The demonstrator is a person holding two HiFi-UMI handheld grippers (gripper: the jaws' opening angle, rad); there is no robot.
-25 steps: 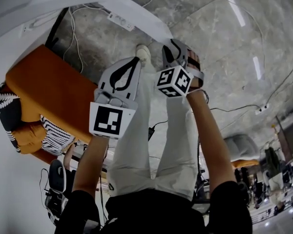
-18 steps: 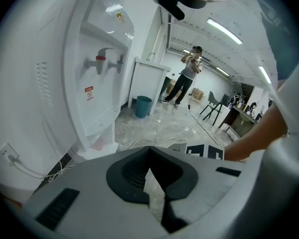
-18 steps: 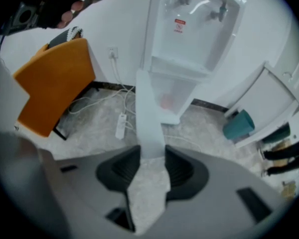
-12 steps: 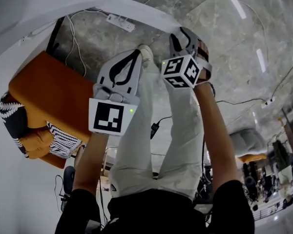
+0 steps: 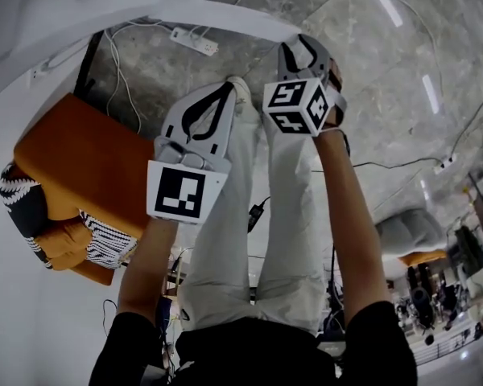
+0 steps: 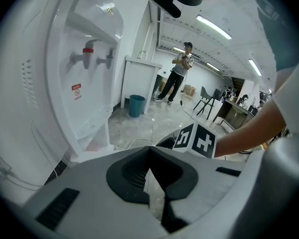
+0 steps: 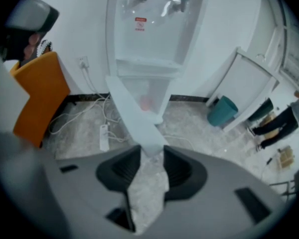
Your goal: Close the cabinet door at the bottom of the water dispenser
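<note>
The white water dispenser (image 7: 154, 29) stands against the wall, and its bottom cabinet door (image 7: 132, 111) swings out toward me. In the right gripper view the door's free end reaches in between the tips of my right gripper (image 7: 152, 153), whose jaws stand apart; I see no pad pressing on it. In the head view the right gripper (image 5: 302, 45) points down at the dispenser's white edge (image 5: 185, 10). My left gripper (image 5: 228, 87) hangs beside it, shut with nothing held. The left gripper (image 6: 149, 153) sees the dispenser (image 6: 65, 83) from the side.
An orange seat (image 5: 80, 159) with a striped cushion (image 5: 20, 199) stands left of the dispenser. A power strip (image 7: 104, 136) and cables lie on the floor by it. A teal bin (image 7: 222, 111) and a white partition (image 7: 249, 83) stand right. A person (image 6: 179, 73) stands far off.
In the head view the right gripper has moved up toward the dispenser's white edge and rolled, its marker cube turning. The left gripper has hardly shifted.
</note>
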